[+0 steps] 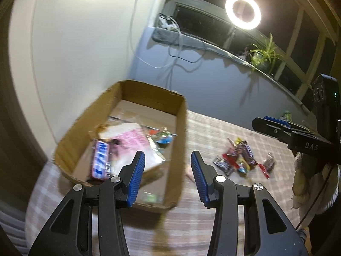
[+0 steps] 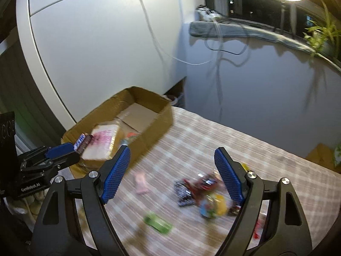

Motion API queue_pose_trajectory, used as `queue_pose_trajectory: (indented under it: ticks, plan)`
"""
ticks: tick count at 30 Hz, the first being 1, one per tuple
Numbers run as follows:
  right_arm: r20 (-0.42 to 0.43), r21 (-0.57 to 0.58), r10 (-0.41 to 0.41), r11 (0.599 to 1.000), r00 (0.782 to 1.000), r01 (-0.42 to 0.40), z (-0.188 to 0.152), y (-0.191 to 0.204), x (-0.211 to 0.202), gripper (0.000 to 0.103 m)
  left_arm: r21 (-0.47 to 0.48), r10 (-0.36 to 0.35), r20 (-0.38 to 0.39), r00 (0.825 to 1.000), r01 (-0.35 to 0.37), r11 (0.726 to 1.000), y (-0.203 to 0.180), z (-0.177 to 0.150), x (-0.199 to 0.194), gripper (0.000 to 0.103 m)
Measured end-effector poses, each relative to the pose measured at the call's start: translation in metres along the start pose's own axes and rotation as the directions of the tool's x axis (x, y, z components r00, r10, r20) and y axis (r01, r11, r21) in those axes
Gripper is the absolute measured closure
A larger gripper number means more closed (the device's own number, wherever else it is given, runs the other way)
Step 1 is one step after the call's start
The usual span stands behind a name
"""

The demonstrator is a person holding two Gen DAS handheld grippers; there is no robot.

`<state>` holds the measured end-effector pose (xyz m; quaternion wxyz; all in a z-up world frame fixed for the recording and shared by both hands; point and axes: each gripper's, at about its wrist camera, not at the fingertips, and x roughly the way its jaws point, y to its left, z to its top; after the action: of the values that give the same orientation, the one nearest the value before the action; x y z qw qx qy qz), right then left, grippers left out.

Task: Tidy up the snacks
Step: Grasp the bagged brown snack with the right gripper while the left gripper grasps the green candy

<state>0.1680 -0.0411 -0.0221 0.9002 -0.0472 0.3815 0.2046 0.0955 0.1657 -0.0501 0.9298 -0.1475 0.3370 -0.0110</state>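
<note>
An open cardboard box [image 1: 181, 128] [image 2: 162, 115] stands on the checked tablecloth at the left. Inside lie a blue and white bar [image 1: 101, 160], a pink and white bag [image 1: 130, 136] and a few small packets. My left gripper [image 1: 167, 160] hovers over the box's near right wall, open, with nothing between its fingers. A heap of small wrapped snacks [image 1: 240, 155] [image 2: 204, 194] lies on the cloth to the right. My right gripper [image 2: 172, 157] hangs open above and left of that heap, holding nothing. A green packet [image 2: 158, 224] lies alone nearer to me.
A pale pink item [image 2: 140, 181] lies on the tablecloth [image 2: 266, 170] between box and heap. Behind are a grey wall with hanging cables [image 1: 177, 51], a sill with a plant [image 1: 264, 53], and a lit ring light [image 1: 243, 10]. A white cabinet [image 1: 74, 42] stands left.
</note>
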Motion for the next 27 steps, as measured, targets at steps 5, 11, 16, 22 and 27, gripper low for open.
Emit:
queue_pose_trajectory:
  ticks: [5, 11, 16, 22, 27]
  plan:
    - [-0.001, 0.039, -0.046, 0.998, 0.999, 0.046, -0.018, -0.033, -0.022, 0.019, 0.031, -0.037, -0.022, 0.999, 0.038, 0.999, -0.025, -0.006, 0.007, 0.059]
    - [-0.02, 0.098, -0.104, 0.99, 0.994, 0.105, -0.042, -0.079, -0.042, 0.02, 0.062, -0.08, -0.065, 0.995, 0.084, 0.994, -0.052, -0.013, 0.021, 0.059]
    - [-0.05, 0.164, -0.141, 0.975, 0.989, 0.147, -0.062, -0.117, -0.053, 0.02, 0.086, -0.099, -0.113, 0.989, 0.109, 0.99, -0.068, -0.023, 0.033, 0.059]
    - [-0.112, 0.247, -0.13, 0.957, 0.985, 0.155, -0.089, -0.148, -0.049, 0.029, 0.11, -0.116, -0.197, 0.974, 0.139, 0.984, -0.081, -0.042, 0.047, 0.059]
    - [-0.164, 0.308, -0.085, 0.942, 0.983, 0.133, -0.112, -0.16, -0.036, 0.037, 0.116, -0.117, -0.271, 0.955, 0.154, 0.981, -0.083, -0.051, 0.065, 0.06]
